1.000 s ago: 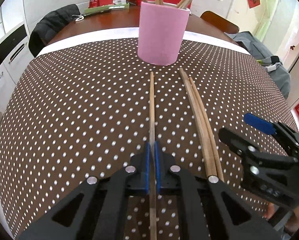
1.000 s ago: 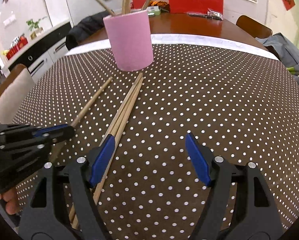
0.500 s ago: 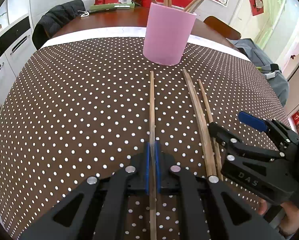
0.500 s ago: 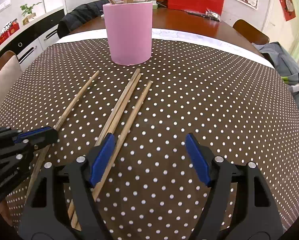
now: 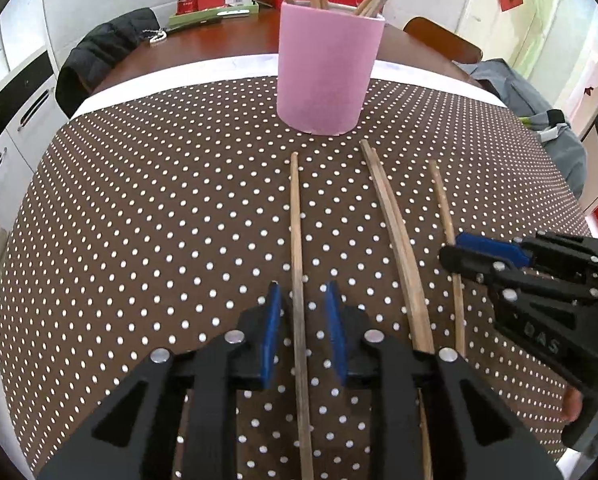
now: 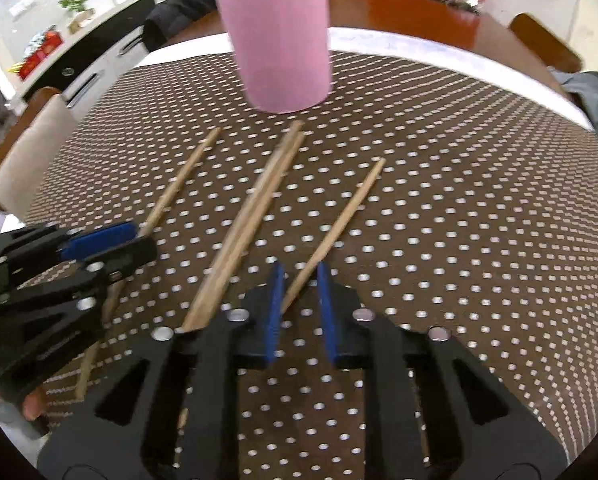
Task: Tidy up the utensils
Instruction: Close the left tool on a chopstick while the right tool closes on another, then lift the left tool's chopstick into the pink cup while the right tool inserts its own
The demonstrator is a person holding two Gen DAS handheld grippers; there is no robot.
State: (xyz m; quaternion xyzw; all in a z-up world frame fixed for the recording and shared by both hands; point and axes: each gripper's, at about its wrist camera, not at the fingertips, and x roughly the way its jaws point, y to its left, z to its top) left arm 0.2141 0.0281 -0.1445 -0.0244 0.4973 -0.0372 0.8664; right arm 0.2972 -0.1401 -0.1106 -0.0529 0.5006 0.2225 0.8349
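Observation:
A pink cup [image 5: 325, 68] with several chopsticks in it stands at the back of the dotted cloth; it also shows in the right wrist view [image 6: 279, 44]. My left gripper [image 5: 302, 308] is open, its jaws on either side of a single chopstick [image 5: 296, 224] lying on the cloth. A pair of chopsticks [image 5: 395, 236] lies to its right. My right gripper [image 6: 299, 292] is partly open around another single chopstick [image 6: 339, 224], which slants between its pads. The right gripper also shows in the left wrist view [image 5: 483, 252].
The brown dotted tablecloth [image 5: 139, 220] covers a wooden table. A black jacket [image 5: 103, 52] hangs on a chair at the back left. A beige chair [image 6: 23, 152] stands at the left edge. Grey clothing [image 5: 539, 116] lies at the right.
My left gripper has opened and let go of its chopstick. My right gripper has narrowed and moved over to the rightmost chopstick, which has slid away from the pair.

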